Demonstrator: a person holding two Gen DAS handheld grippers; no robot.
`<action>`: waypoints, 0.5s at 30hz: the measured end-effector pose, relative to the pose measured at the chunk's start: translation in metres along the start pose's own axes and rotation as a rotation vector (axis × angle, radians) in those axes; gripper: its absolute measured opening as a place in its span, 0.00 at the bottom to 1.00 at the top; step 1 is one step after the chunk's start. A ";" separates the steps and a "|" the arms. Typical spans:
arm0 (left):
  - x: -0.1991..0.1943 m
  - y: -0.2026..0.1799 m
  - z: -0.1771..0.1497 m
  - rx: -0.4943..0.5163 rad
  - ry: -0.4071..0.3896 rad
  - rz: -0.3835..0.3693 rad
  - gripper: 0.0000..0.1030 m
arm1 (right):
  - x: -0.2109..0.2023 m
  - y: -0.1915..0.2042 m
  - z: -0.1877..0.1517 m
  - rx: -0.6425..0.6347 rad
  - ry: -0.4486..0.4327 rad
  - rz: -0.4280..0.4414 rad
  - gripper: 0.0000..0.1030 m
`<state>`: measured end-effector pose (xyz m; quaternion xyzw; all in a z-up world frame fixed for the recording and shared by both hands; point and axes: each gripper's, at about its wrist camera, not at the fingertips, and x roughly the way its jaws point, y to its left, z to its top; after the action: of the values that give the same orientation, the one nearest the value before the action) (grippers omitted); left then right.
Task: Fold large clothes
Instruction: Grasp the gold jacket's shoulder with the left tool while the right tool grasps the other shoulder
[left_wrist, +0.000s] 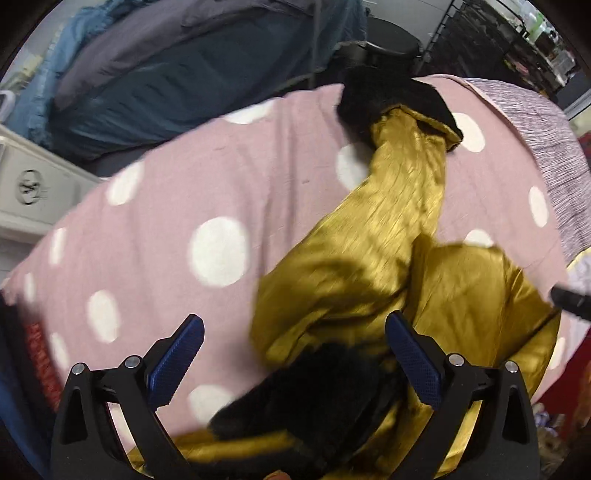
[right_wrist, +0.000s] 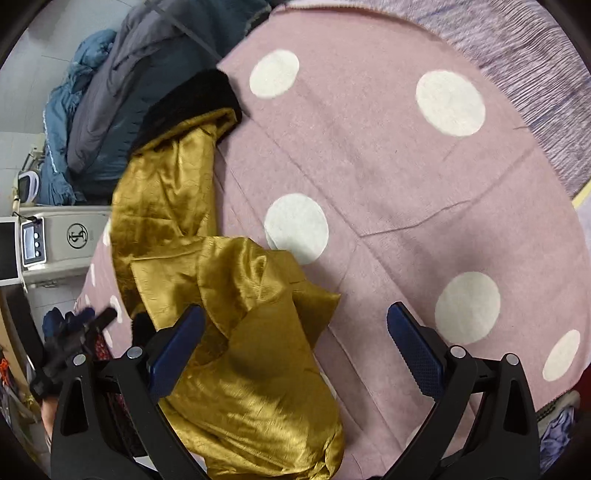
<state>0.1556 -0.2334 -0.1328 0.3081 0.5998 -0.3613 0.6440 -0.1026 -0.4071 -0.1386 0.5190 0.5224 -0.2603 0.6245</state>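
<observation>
Both grippers, left gripper and right gripper, hover released over the gold satin garment, crumpled near-left on the polka-dot bed; it looks slippery and light, so pinch its black-trimmed cuff.

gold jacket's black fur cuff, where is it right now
In the left wrist view the black fur cuff ends the gold jacket's outstretched sleeve, at the far edge of the pink polka-dot blanket.

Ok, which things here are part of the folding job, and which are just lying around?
Part of the job:
gold garment with black fur trim
pink dotted blanket it lies on
left gripper and right gripper, both open

Lying around:
blue and grey bedding
white appliance
black stool
</observation>
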 end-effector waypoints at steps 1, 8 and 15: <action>0.011 -0.001 0.005 0.006 0.023 -0.045 0.94 | 0.013 -0.002 0.000 0.003 0.043 0.001 0.95; 0.081 -0.026 0.009 0.130 0.200 0.029 0.85 | 0.062 -0.004 -0.036 -0.028 0.197 0.055 0.53; 0.049 -0.016 -0.012 0.114 0.034 0.013 0.13 | 0.054 0.004 -0.064 -0.115 0.130 0.014 0.15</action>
<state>0.1362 -0.2367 -0.1820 0.3543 0.5870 -0.3854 0.6176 -0.1063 -0.3355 -0.1816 0.5015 0.5724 -0.1913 0.6199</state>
